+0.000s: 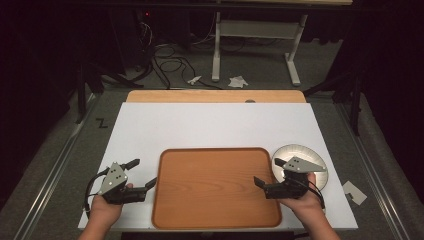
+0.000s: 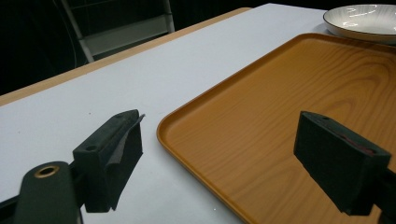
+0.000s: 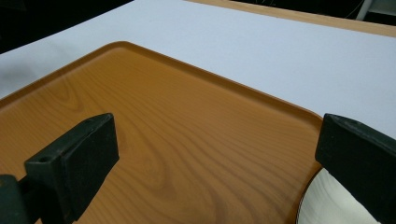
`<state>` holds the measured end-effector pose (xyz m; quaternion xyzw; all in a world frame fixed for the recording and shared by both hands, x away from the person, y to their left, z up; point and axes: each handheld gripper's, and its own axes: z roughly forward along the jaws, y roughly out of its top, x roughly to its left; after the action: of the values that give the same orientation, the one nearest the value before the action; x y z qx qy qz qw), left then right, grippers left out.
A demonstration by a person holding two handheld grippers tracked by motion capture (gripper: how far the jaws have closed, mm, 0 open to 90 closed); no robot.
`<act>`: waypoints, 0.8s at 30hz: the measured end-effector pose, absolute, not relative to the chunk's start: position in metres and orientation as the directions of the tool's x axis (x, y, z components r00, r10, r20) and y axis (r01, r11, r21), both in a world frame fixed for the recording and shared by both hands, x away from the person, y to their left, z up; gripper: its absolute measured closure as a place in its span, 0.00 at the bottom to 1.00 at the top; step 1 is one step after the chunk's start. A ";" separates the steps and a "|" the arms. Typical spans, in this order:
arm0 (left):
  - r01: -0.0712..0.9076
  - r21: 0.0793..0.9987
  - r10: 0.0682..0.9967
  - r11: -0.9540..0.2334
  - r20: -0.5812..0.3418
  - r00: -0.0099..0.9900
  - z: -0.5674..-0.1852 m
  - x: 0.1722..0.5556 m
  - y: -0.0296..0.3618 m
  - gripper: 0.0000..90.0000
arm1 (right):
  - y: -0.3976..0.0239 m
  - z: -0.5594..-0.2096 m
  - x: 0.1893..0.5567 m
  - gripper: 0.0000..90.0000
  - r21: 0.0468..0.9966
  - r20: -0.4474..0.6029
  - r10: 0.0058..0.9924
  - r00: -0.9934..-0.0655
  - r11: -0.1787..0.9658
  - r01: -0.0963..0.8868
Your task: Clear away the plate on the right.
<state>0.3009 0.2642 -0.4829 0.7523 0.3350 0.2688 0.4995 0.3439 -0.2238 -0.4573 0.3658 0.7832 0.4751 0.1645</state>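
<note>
Rounded-corner wooden tray (image 1: 216,187), visible grain, shallow raised rim, sits on a smooth white table sheet (image 1: 210,127). Round white plate (image 1: 305,155), glossy, touches the tray's right edge. Left gripper (image 1: 142,175) hovers by the tray's left edge, jaws spread wide, holding nothing. Right gripper (image 1: 267,176) sits over the tray's right rim and plate, jaws wide apart, empty. Jaws are matte black blocks.

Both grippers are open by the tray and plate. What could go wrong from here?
1. The plate sits right beside the tray, partly under the right gripper; a low move could knock it.
2. The left gripper straddles the tray's left rim; closing there might tip or slide the tray.
3. The plate looks smooth, so a rim pinch may slip.
</note>
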 end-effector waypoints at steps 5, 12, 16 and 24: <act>0.231 0.935 0.774 -0.268 0.066 0.630 -0.483 0.301 0.265 0.18 | -0.225 -0.456 0.343 0.00 0.876 0.083 0.726 -0.682 0.274 0.398; 0.229 0.938 0.775 -0.260 0.061 0.629 -0.482 0.300 0.265 0.18 | -0.226 -0.455 0.342 0.00 0.883 0.076 0.726 -0.684 0.270 0.385; 0.235 0.940 0.775 -0.247 0.046 0.630 -0.482 0.301 0.266 0.18 | -0.226 -0.454 0.342 0.00 0.886 0.069 0.723 -0.687 0.272 0.375; 0.242 0.959 0.783 -0.151 -0.034 0.622 -0.479 0.300 0.272 0.18 | -0.229 -0.451 0.341 0.00 0.896 0.070 0.727 -0.683 0.255 0.363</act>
<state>0.3004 0.2717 -0.4787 0.7169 0.3573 0.2481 0.5449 0.3413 -0.2293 -0.4513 0.3535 0.7708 0.4975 0.1828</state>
